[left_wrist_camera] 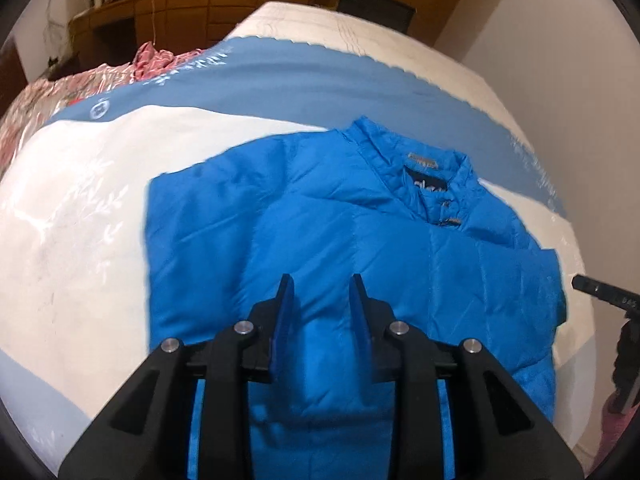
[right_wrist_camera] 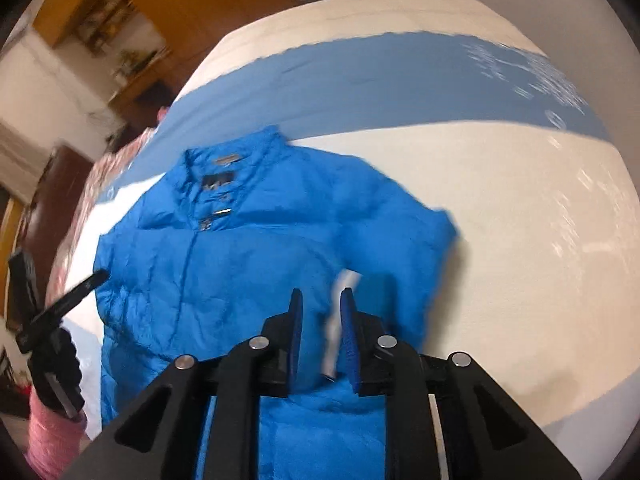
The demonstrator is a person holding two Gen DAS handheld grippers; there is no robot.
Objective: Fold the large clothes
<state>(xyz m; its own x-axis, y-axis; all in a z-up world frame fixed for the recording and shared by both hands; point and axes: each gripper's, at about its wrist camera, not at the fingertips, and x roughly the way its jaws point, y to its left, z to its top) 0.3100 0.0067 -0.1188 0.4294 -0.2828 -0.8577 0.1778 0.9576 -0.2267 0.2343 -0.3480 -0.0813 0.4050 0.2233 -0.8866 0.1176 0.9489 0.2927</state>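
One bright blue puffer jacket [left_wrist_camera: 340, 216] lies front-up on the white-and-blue bed cover [left_wrist_camera: 80, 208], collar away from both tongs, its hem cut off beneath them. Both views are smeared by motion, so the black collar label [left_wrist_camera: 424, 182] cannot be read. Left gripper [left_wrist_camera: 322, 292] hangs over the jacket's middle, jaws slightly spread, nothing between them. Right gripper [right_wrist_camera: 320, 304] is narrowly parted over the jacket's right side; whether the white strip [right_wrist_camera: 340, 320] between its jaws is pinched is unclear.
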